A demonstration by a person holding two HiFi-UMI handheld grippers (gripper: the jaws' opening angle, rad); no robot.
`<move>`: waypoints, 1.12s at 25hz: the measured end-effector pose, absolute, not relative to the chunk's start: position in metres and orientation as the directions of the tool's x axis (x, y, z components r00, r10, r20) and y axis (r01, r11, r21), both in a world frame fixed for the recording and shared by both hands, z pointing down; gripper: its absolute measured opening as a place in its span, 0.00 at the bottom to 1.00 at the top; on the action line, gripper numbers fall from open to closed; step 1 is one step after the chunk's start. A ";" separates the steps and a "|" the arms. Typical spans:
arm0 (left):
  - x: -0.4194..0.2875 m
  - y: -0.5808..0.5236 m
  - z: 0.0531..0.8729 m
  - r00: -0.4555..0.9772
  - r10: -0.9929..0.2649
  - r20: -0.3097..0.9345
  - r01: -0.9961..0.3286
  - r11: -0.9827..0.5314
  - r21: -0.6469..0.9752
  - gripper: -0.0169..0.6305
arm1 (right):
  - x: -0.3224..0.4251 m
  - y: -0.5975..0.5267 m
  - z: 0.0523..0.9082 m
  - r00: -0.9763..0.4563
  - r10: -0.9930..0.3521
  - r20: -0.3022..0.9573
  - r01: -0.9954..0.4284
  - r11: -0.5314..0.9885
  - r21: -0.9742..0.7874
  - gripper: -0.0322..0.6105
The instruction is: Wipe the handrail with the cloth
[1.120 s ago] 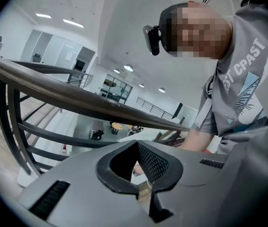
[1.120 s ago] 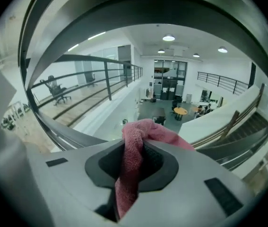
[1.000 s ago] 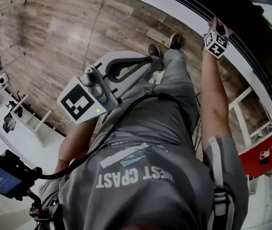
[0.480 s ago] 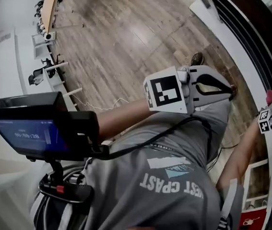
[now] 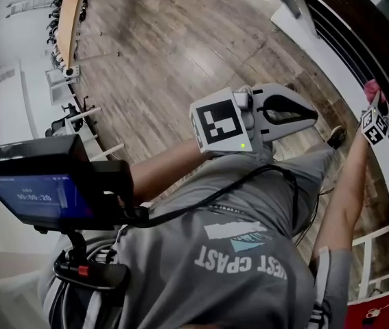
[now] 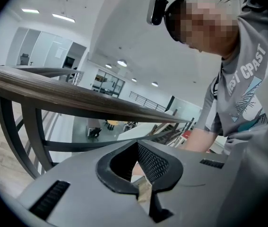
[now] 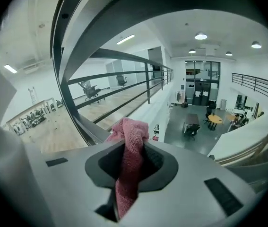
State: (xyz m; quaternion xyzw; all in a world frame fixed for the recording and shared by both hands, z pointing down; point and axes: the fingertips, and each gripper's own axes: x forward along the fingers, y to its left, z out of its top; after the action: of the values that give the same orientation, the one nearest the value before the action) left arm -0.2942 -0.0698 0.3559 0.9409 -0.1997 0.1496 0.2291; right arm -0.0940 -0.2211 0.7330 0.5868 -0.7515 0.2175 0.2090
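Beside the handrail | right gripper clamped on pink cloth, carried farther along since half a second ago | wiping contact judged imminent | left gripper closed, empty

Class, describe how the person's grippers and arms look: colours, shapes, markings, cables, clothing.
The left gripper and right gripper are grey moulded shells with black-rimmed openings. Each carries a white cube with black square markers: the right cube and the left cube, which has a green light; a black cable runs towards it. The person wears a grey short-sleeved T-shirt.
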 end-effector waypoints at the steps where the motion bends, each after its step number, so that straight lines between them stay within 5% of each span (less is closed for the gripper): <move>1: -0.298 -0.071 0.355 0.875 -0.310 0.371 -0.448 -0.810 0.378 0.03 | -0.088 -0.219 0.733 -0.216 -0.789 0.575 -0.974 0.219 -0.065 0.12; 10: -0.337 -0.078 0.359 0.872 -0.332 0.359 -0.466 -0.788 0.402 0.03 | 0.030 -0.179 0.744 0.124 -0.784 0.609 -0.989 -0.148 0.010 0.12; 17: -0.377 -0.090 0.355 0.868 -0.333 0.368 -0.472 -0.782 0.407 0.03 | -0.198 -0.261 0.726 -0.209 -0.791 0.575 -0.977 0.188 -0.096 0.12; 19: -0.413 -0.101 0.341 0.899 -0.315 0.305 -0.425 -0.795 0.432 0.03 | -0.228 -0.271 0.707 -0.187 -0.780 0.598 -0.981 0.184 -0.066 0.12; 22: -0.460 -0.115 0.314 0.935 -0.310 0.174 -0.354 -0.773 0.526 0.03 | -0.188 -0.248 0.667 -0.033 -0.771 0.636 -0.991 0.106 0.077 0.12; 28: -0.431 -0.130 0.355 0.853 -0.399 0.336 -0.519 -0.718 0.464 0.03 | -0.072 -0.238 0.722 0.112 -0.790 0.603 -0.990 -0.142 -0.003 0.12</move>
State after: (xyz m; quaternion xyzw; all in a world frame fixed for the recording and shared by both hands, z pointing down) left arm -0.4307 -0.1296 0.3548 0.9207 -0.2493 0.1062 0.2810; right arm -0.0717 -0.2379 0.7220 0.7161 -0.6212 0.2416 0.2071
